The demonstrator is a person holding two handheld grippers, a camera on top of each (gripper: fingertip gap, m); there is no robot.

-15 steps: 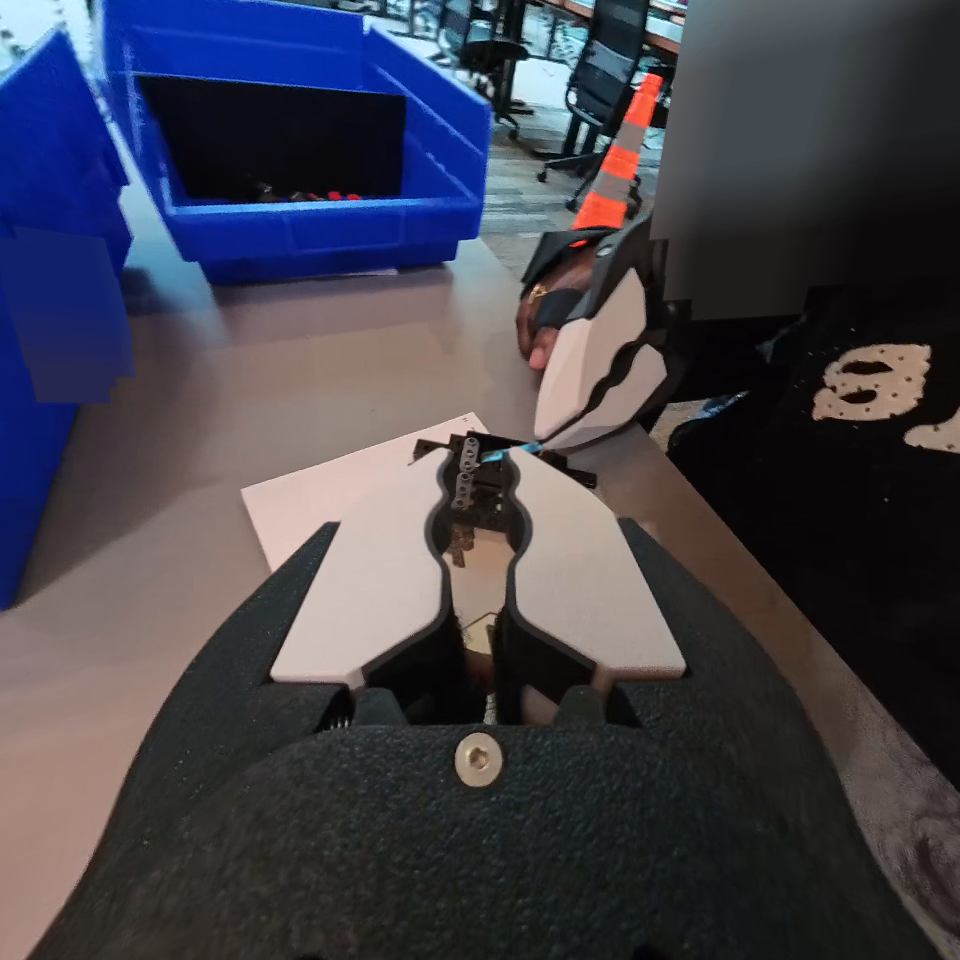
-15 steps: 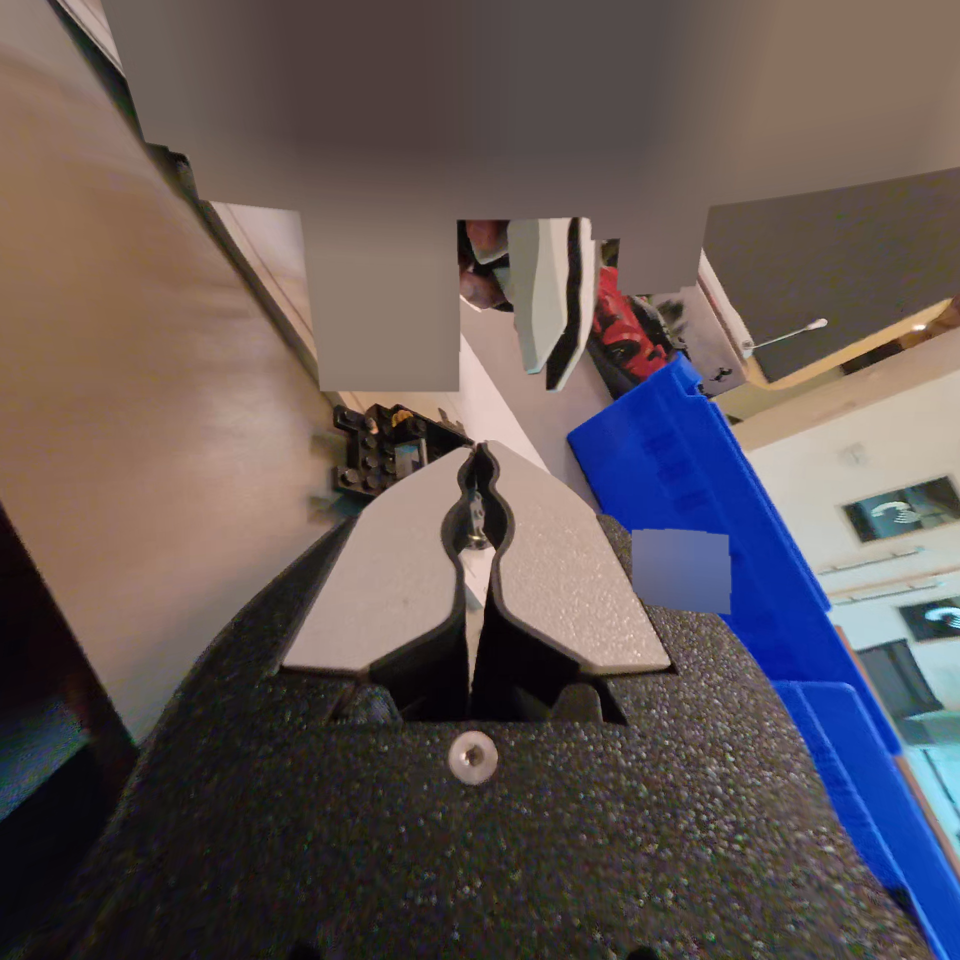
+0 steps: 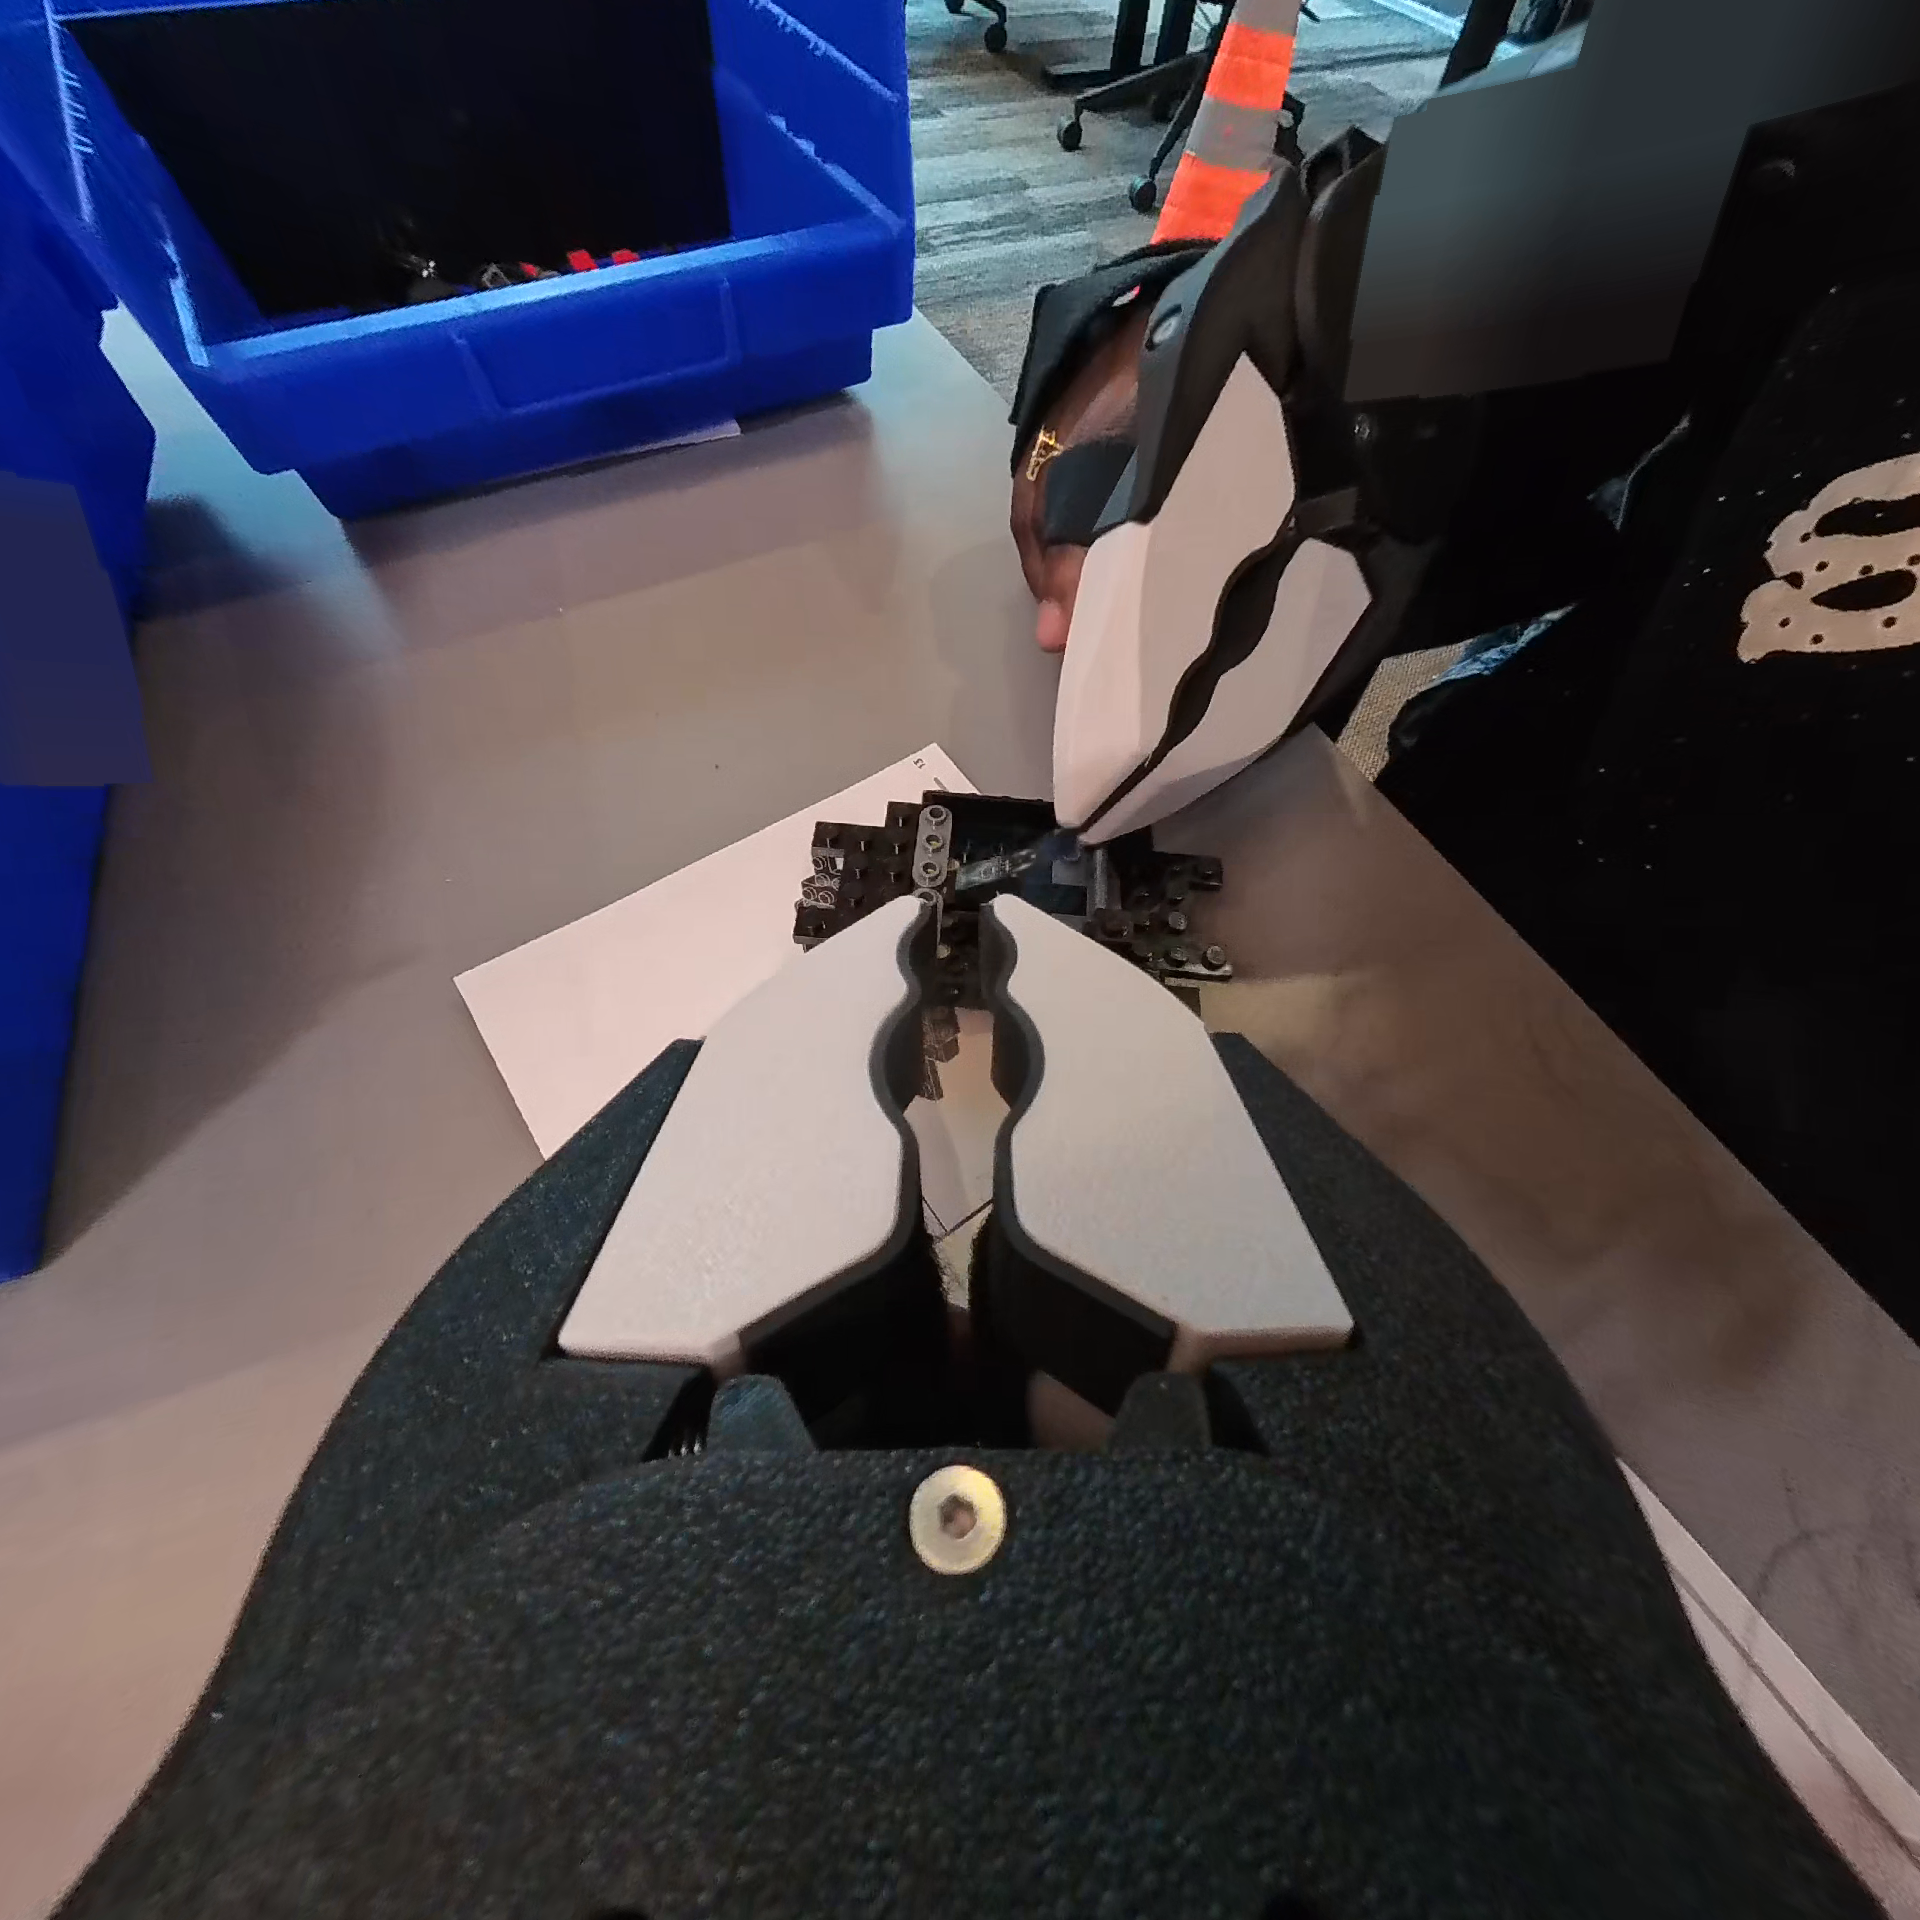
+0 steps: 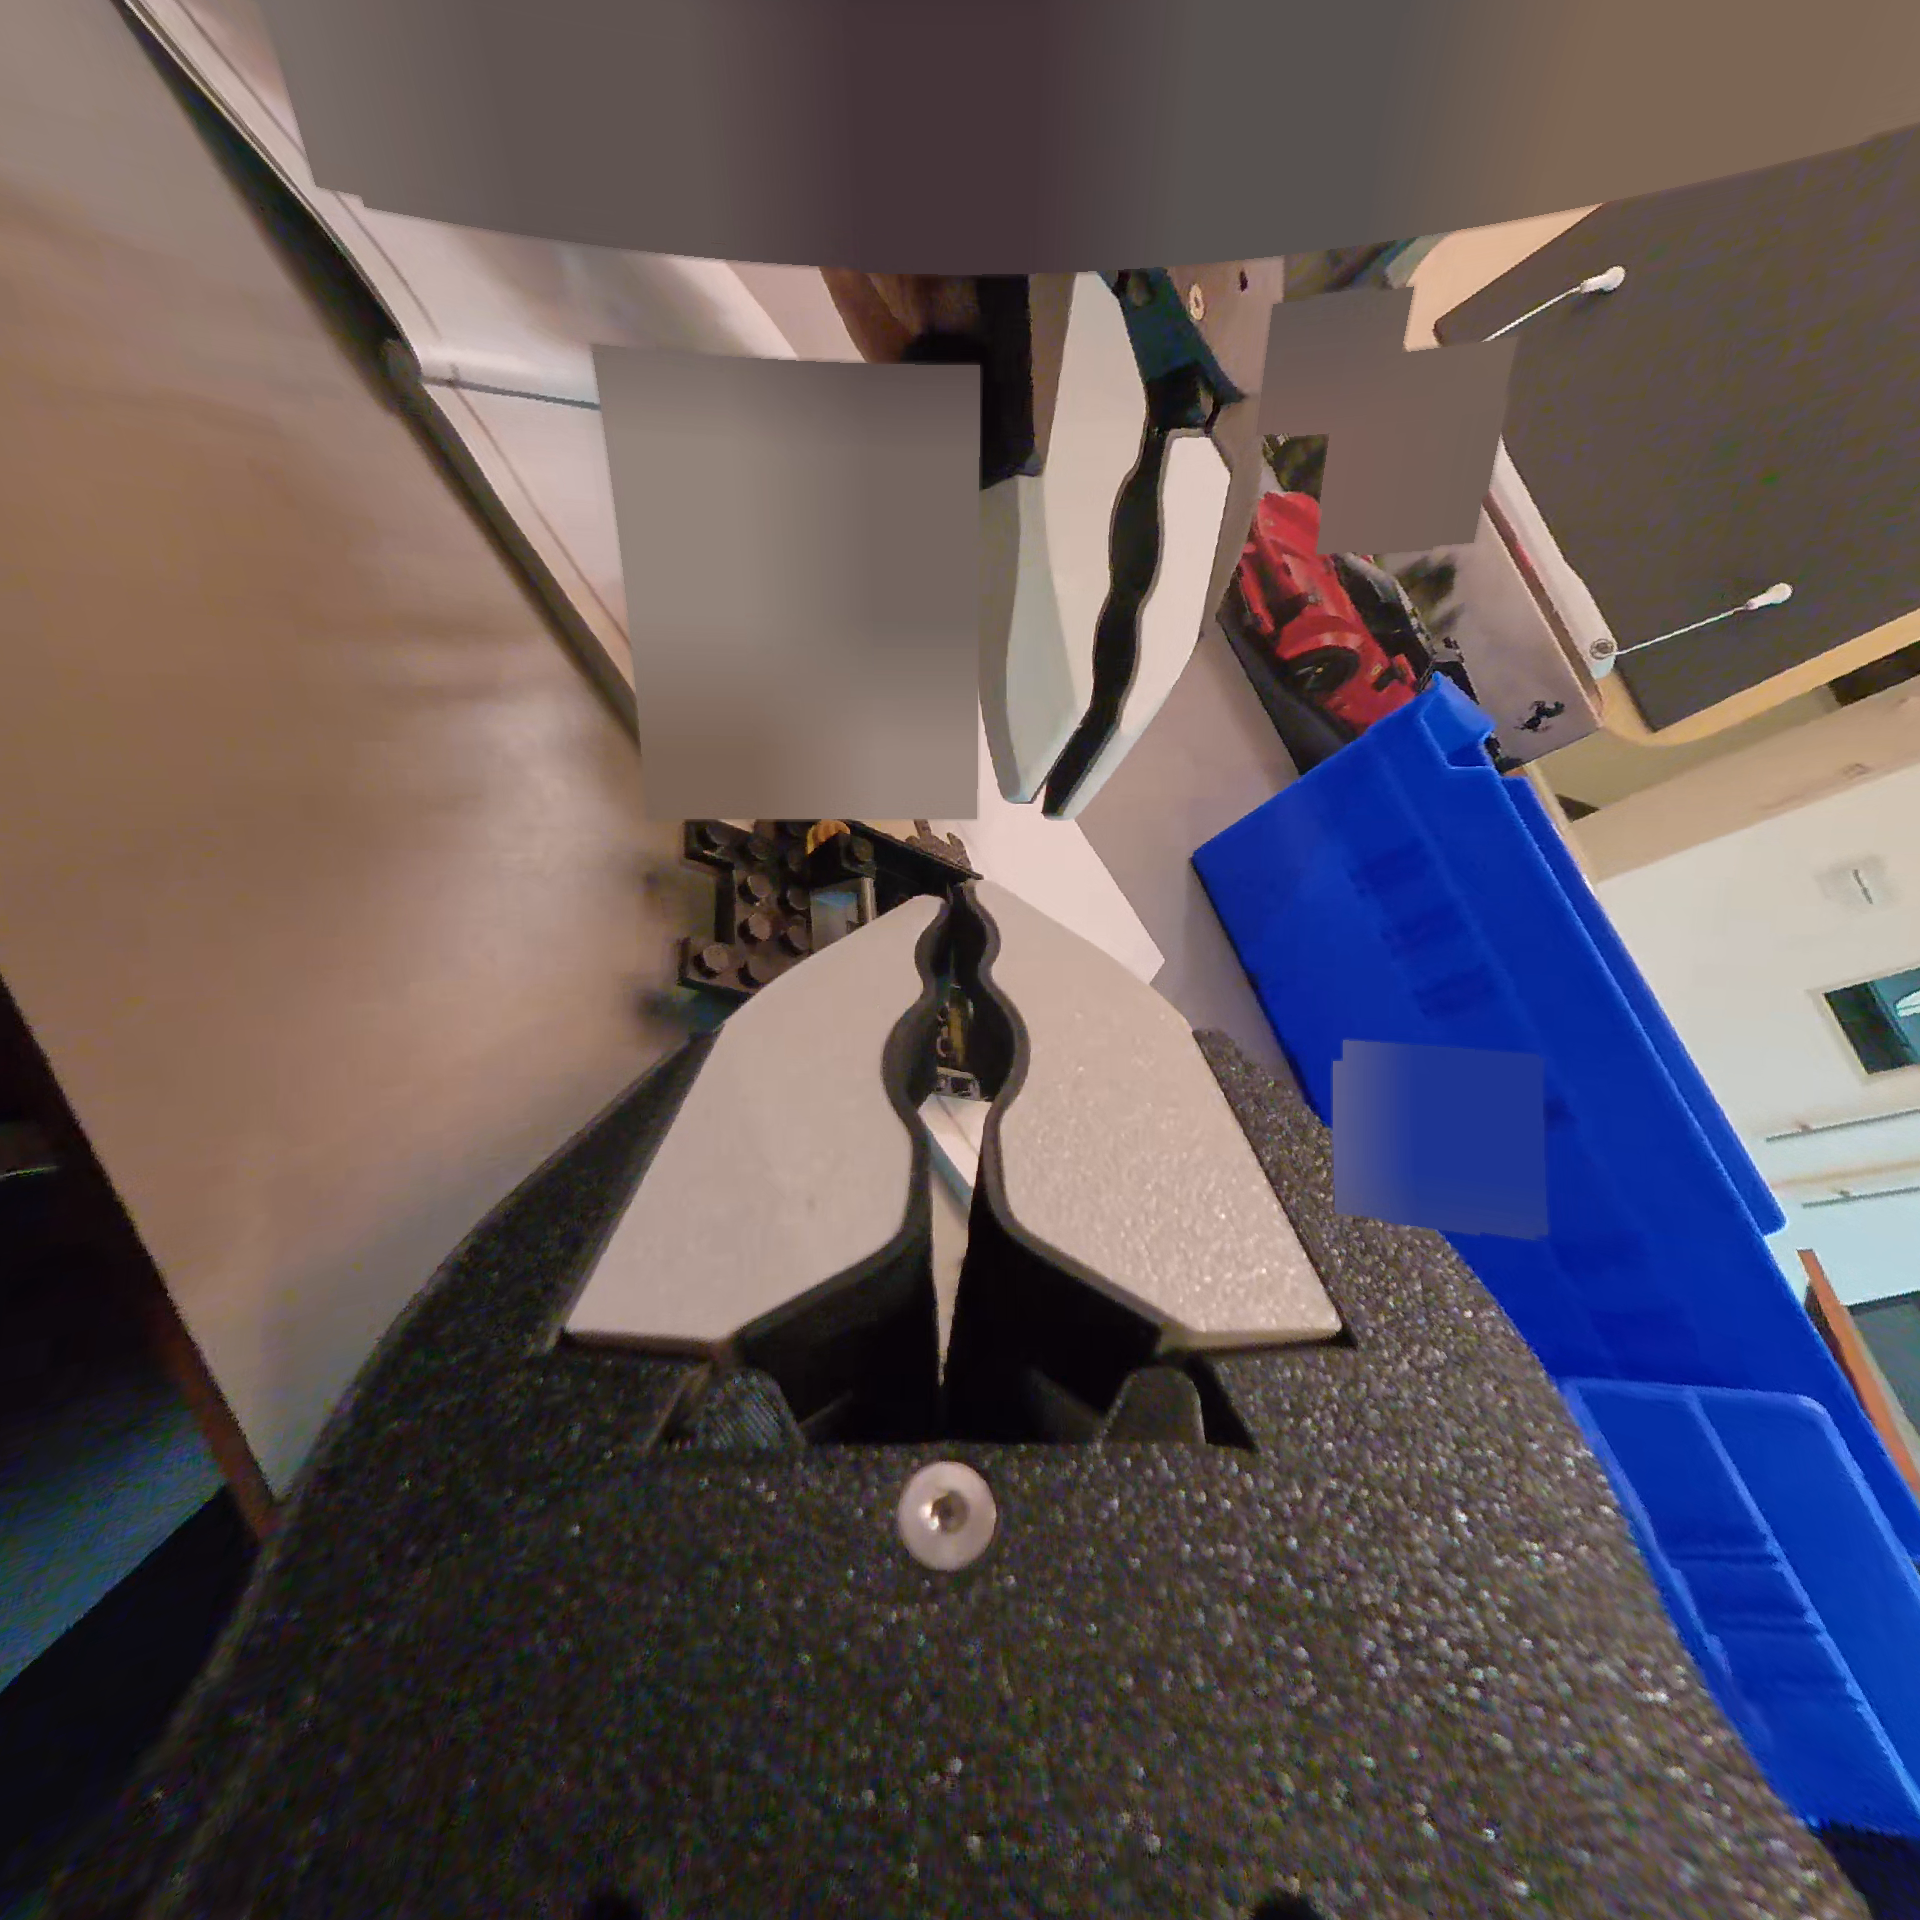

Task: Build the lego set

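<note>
A black lego model (image 3: 862, 883) lies on a white paper sheet (image 3: 644, 977); it also shows in the right wrist view (image 4: 758, 925). A grey beam with holes (image 3: 932, 847) stands on it. My left gripper (image 3: 959, 904) sits at the model's near side. Its jaws stand a narrow gap apart, with model parts between them. It also shows in the right wrist view (image 4: 1049, 805). My right gripper (image 3: 1081, 826) comes down from the far right, shut on a small thin dark-blue piece (image 3: 997, 868) held against the model's top. In its own view (image 4: 961, 899) the tips meet.
An open blue bin (image 3: 520, 343) with loose bricks stands at the back. Another blue bin (image 3: 52, 623) is at the left and also shows in the right wrist view (image 4: 1507, 1039). The grey table's edge (image 3: 1455, 883) runs close on the right, with a person behind it. An orange cone (image 3: 1236, 114) stands on the floor. My two grippers' fingertips are within a few centimetres of each other.
The left jaws have narrowed and the left gripper has dropped closer to the model. The grey beam now sits beyond the left fingertip. The right gripper stays pressed to the model with its piece.
</note>
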